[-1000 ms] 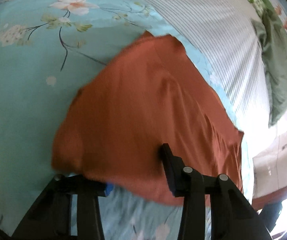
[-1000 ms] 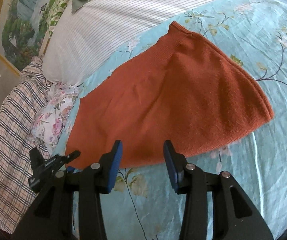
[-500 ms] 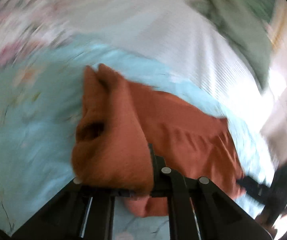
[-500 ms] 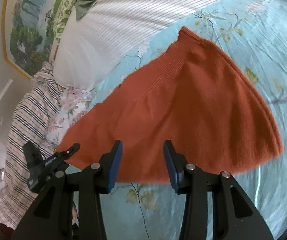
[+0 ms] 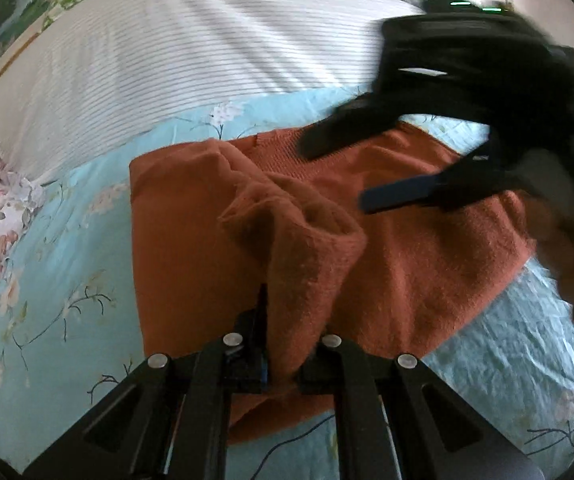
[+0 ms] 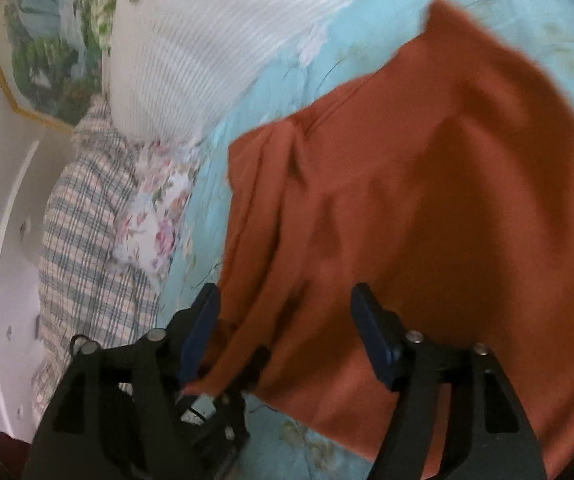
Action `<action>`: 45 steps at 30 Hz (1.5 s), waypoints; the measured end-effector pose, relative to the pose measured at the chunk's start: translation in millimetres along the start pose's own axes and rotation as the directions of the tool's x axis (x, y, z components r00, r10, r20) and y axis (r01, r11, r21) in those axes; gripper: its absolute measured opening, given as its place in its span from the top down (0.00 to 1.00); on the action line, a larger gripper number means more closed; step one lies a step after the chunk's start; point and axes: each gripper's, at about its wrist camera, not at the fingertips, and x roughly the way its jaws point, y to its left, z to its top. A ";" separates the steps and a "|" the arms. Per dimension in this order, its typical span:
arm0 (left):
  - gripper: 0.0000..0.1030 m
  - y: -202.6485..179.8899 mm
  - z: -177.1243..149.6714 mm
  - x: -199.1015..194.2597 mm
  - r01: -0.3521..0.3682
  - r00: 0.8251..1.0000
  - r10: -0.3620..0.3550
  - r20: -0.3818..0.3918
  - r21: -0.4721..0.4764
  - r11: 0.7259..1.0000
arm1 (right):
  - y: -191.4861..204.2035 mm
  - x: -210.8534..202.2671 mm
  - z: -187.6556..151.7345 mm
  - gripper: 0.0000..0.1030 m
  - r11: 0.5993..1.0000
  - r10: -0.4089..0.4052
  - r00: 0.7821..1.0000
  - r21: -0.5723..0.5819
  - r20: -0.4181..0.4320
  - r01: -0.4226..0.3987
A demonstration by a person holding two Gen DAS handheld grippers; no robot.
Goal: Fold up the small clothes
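Low in the left wrist frame, the left gripper (image 5: 283, 364) has its jaws clamped on a raised fold of the rust-orange knit garment (image 5: 427, 256), which lies mid-frame on the floral turquoise bedsheet (image 5: 47, 280). Meanwhile the right gripper (image 6: 287, 320) hovers over the cloth, jaws apart, a striped pillow (image 5: 167, 60) at upper left.

L gripper (image 5: 283, 354) clamped tight; R gripper (image 6: 283, 320) agape (blurred in L view).
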 end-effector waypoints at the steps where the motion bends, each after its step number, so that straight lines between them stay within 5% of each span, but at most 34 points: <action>1: 0.93 3.0 1.1 -0.2 0.009 1.000 -0.009 0.001 -0.006 1.000 | 2.8 9.3 6.2 0.27 1.000 0.001 1.000 -0.012 -0.018 -0.001; 8: 0.93 -5.0 -4.2 -4.8 -0.006 1.000 0.006 0.012 0.035 0.999 | 20.2 84.2 54.3 0.30 0.994 -0.048 0.989 -0.107 -0.138 0.034; 9: 0.93 -5.9 -3.9 -5.9 -0.004 1.000 0.004 0.015 0.039 0.999 | 23.2 91.6 60.3 0.40 0.988 -0.081 0.988 -0.139 -0.130 0.062; 10: 0.93 -5.5 -3.7 -8.2 0.001 1.000 -0.002 0.017 0.038 0.999 | 26.2 96.9 64.7 0.72 0.983 -0.100 0.987 -0.164 -0.127 0.079; 14: 0.93 -7.8 9.7 -24.7 0.057 0.998 -0.057 0.031 -0.008 0.998 | 38.6 86.1 76.7 0.83 0.970 -0.089 0.993 -0.231 -0.071 0.070; 19: 0.93 -31.7 43.0 -40.8 0.234 0.969 -0.230 0.091 -0.033 0.972 | 49.2 10.1 83.8 0.84 0.945 -0.035 0.995 -0.320 0.091 0.063; 24: 0.93 -78.3 55.9 -13.1 0.379 0.925 -0.378 0.037 -0.039 0.924 | 2.5 -47.4 91.7 0.84 0.949 -0.137 0.978 -0.261 0.158 0.175; 29: 0.93 -109.7 50.9 6.7 0.391 0.920 -0.391 -0.020 -0.010 0.920 | -49.9 -58.3 90.5 0.84 0.956 -0.207 0.969 -0.182 0.137 0.230; 33: 0.93 -116.2 54.1 6.0 0.365 0.931 -0.365 -0.016 0.008 0.931 | -51.0 -60.5 92.4 0.84 0.956 -0.176 0.972 -0.209 0.155 0.207; 38: 0.91 -116.4 54.2 24.8 0.378 0.924 -0.377 -0.061 -0.001 0.926 | -62.3 -52.0 95.2 0.83 0.935 -0.252 0.955 -0.215 0.158 0.282; 43: 0.76 -100.7 49.8 29.7 0.427 0.899 -0.431 -0.075 -0.073 0.902 | -81.4 -62.1 87.9 0.70 0.946 -0.262 0.951 -0.152 0.165 0.287; 45: 0.52 -89.3 46.4 22.7 0.433 0.894 -0.441 -0.083 -0.103 0.896 | -78.2 -71.7 82.7 0.65 0.941 -0.276 0.942 -0.146 0.192 0.305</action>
